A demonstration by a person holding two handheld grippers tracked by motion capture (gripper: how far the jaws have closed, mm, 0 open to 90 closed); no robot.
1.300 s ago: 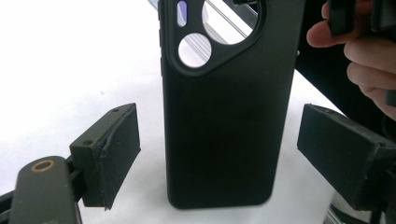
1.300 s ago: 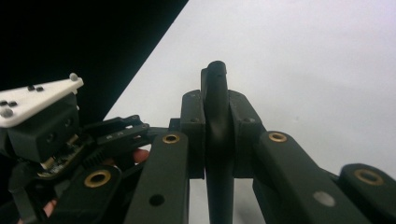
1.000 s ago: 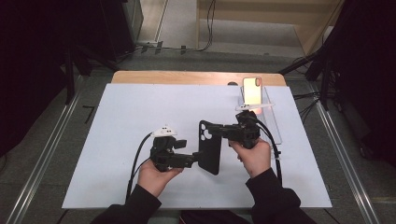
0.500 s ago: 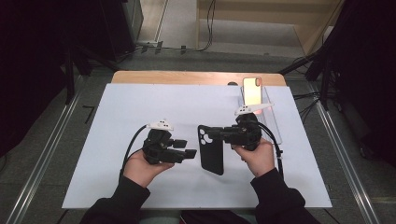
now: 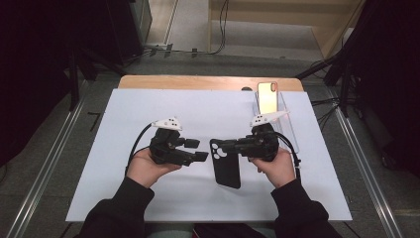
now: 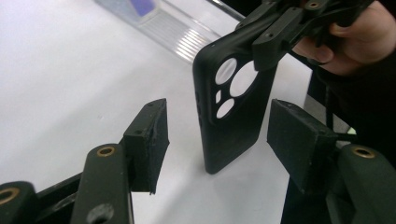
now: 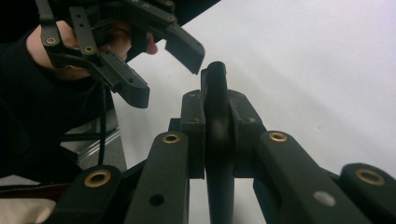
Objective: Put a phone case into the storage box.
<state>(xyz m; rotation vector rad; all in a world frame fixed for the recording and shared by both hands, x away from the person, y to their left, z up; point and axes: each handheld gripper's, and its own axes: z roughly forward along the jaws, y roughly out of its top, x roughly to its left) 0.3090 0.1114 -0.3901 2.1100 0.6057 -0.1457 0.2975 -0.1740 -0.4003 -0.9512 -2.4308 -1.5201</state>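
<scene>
Three lens holes in the phone case [image 6: 236, 100] face the left tool's [image 6: 219, 140] view

Table setting and surroundings, seen from above

A white mat [image 5: 148, 109] covers most of a wooden table [image 5: 198, 82], whose bare pale edge shows along the far side. At the far right of the mat lies a clear plastic tray [image 5: 289, 124], and a phone with a gold, reflective face [image 5: 267, 96] stands upright at its far end. A small dark object [image 5: 246, 89] sits at the mat's far edge, just left of the phone; what it is cannot be told. Metal rails [image 5: 47, 168] run along both sides of the table over a grey floor [image 5: 193, 25], and black cables [image 5: 223, 20] trail across the floor beyond the table.
</scene>
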